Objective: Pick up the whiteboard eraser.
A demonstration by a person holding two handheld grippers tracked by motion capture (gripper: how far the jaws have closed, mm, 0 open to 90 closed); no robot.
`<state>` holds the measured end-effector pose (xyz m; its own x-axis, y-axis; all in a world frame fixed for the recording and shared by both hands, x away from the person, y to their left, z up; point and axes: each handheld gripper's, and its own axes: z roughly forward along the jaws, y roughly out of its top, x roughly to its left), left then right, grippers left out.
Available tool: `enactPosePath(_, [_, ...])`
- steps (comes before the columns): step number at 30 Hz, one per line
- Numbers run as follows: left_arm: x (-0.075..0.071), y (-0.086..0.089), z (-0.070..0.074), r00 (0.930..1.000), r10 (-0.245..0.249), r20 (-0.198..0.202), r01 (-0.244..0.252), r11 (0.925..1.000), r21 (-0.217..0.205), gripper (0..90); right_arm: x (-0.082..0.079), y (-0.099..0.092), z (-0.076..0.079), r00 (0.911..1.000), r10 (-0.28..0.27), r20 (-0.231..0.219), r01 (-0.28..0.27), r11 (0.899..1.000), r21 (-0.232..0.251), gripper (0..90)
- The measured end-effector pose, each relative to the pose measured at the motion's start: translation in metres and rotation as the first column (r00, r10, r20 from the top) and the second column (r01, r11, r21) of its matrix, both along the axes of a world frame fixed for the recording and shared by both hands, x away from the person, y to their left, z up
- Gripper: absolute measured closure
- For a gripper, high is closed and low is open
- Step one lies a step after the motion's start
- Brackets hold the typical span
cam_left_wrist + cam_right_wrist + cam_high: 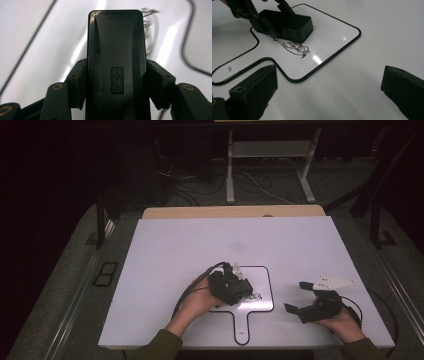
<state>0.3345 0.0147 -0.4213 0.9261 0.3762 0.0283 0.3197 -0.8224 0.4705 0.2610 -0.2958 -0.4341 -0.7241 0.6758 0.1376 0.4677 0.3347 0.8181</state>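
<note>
The black eraser [287,23] is held clamped in the left tool [116,82] at the scribble [293,47] on the paddle-shaped whiteboard [332,32] — smearing is risked if it is tilted — while the right tool [329,92], beside the board, is spread wide and empty.

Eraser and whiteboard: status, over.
Left gripper shut on eraser, sitting on small whiteboard at the scribble. Scribble not yet wiped. Right gripper open, empty, beside the board. Nothing in the way.
</note>
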Motion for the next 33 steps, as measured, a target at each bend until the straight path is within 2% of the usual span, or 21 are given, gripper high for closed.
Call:
enactPosePath(2, [0.002, 0.003, 0.0, 0.9998, 0.018, -0.005, -0.018, 0.9997, -0.014, 39.0, 0.0, 0.0, 0.0, 1.0, 0.0, 0.001, 0.0, 1.0, 0.0, 0.0])
enactPosePath(5, [-0.004, -0.001, -0.001, 0.9999, 0.012, -0.009, -0.012, 0.9998, -0.013, 39.0, 0.0, 0.0, 0.0, 1.0, 0.001, 0.001, -0.001, 1.0, -0.003, 0.0])
enactPosePath(6, [-0.007, -0.005, 0.0, 0.9998, -0.017, -0.01, 0.017, 0.9998, -0.005, 39.0, 0.001, 0.0, 0.0, 1.0, 0.002, 0.001, -0.001, 1.0, -0.004, 0.0])
enactPosePath(9, [-0.017, -0.013, 0.0, 0.9984, -0.056, -0.008, 0.056, 0.9984, 0.001, 39.0, 0.001, 0.0, 0.0, 1.0, 0.0, 0.001, 0.0, 1.0, -0.002, 0.0])
enactPosePath(11, [-0.02, -0.016, 0.001, 0.9981, -0.062, 0.0, 0.062, 0.998, 0.011, 39.0, 0.0, 0.0, 0.0, 1.0, 0.0, 0.0, 0.0, 1.0, -0.002, 0.0])
enactPosePath(13, [-0.018, -0.015, 0.0, 0.9984, -0.056, -0.004, 0.056, 0.9984, 0.0, 39.0, 0.0, 0.0, 0.0, 1.0, -0.001, 0.0, 0.001, 1.0, -0.001, 0.0])
enactPosePath(16, [-0.013, -0.011, 0.0, 0.9991, -0.04, 0.016, 0.039, 0.9991, 0.015, 39.0, 0.0, 0.0, 0.0, 1.0, -0.002, -0.001, 0.002, 1.0, 0.0, 0.0])
enactPosePath(19, [-0.006, -0.005, 0.0, 0.9996, -0.002, 0.03, 0.001, 0.9998, 0.018, 39.0, 0.0, 0.0, 0.0, 1.0, -0.002, 0.0, 0.002, 1.0, 0.002, 0.0])
enactPosePath(21, [-0.002, 0.0, 0.001, 0.9998, 0.003, 0.021, -0.004, 0.9996, 0.028, 39.0, 0.0, -0.001, 0.0, 1.0, -0.002, 0.001, 0.002, 1.0, 0.002, 0.0])
enactPosePath(25, [-0.008, -0.004, 0.0, 0.9999, 0.007, 0.015, -0.007, 0.9998, 0.016, 39.0, 0.0, 0.0, 0.0, 1.0, 0.0, 0.001, 0.0, 1.0, -0.001, 0.0])
enactPosePath(27, [-0.014, -0.008, 0.0, 0.9995, -0.028, 0.016, 0.027, 0.9995, 0.014, 39.0, 0.0, 0.0, 0.0, 1.0, 0.0, 0.002, 0.0, 1.0, -0.002, 0.0])
enactPosePath(29, [-0.02, -0.013, 0.001, 0.9982, -0.055, 0.023, 0.054, 0.9981, 0.03, 39.0, 0.0, 0.0, 0.0, 1.0, -0.001, 0.001, 0.001, 1.0, -0.001, 0.0])
enactPosePath(31, [-0.022, -0.016, 0.001, 0.9972, -0.067, 0.033, 0.066, 0.9972, 0.036, 39.0, 0.0, 0.0, 0.0, 1.0, -0.001, -0.001, 0.001, 1.0, -0.001, 0.0])
enactPosePath(33, [-0.019, -0.015, 0.001, 0.9979, -0.062, 0.02, 0.061, 0.9979, 0.024, 39.0, 0.0, 0.0, 0.0, 1.0, -0.001, -0.001, 0.001, 1.0, -0.001, 0.0])
